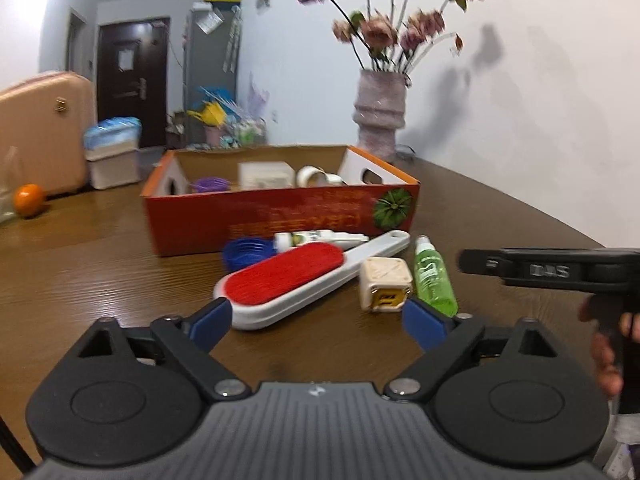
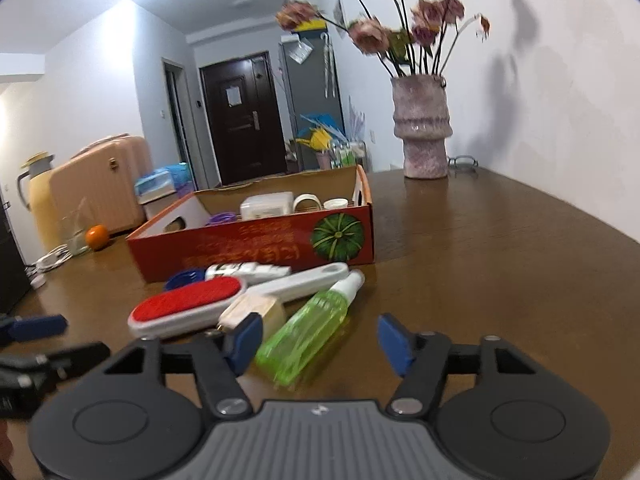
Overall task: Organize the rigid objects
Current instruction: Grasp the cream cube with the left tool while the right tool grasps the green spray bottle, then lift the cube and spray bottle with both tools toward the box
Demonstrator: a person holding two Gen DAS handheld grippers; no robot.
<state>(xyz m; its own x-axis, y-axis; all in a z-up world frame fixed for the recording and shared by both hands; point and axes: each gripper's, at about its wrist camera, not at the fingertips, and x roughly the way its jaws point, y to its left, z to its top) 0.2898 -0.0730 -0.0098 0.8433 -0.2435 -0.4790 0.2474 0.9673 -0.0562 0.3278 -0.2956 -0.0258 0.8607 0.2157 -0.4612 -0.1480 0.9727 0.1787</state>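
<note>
An open red cardboard box (image 1: 256, 220) (image 2: 240, 244) stands on the brown table, holding a white box, a purple lid and white rings. In front of it lie a white lint brush with a red pad (image 1: 296, 284) (image 2: 188, 304), a cream cube (image 1: 386, 288) (image 2: 252, 308), a green spray bottle (image 1: 434, 280) (image 2: 308, 332), a white tube (image 1: 320, 238) (image 2: 248, 271) and a blue lid (image 1: 244, 252) (image 2: 182, 278). My left gripper (image 1: 318, 320) is open and empty, just short of the brush and cube. My right gripper (image 2: 320, 340) is open and empty, with the green bottle's base between its fingers.
A pink vase with dried flowers (image 1: 380, 120) (image 2: 422, 132) stands at the table's back by the wall. An orange (image 1: 28, 200) (image 2: 97, 237) and a glass (image 2: 76, 232) sit at the far left. The right gripper's body (image 1: 560, 270) shows at the right of the left wrist view.
</note>
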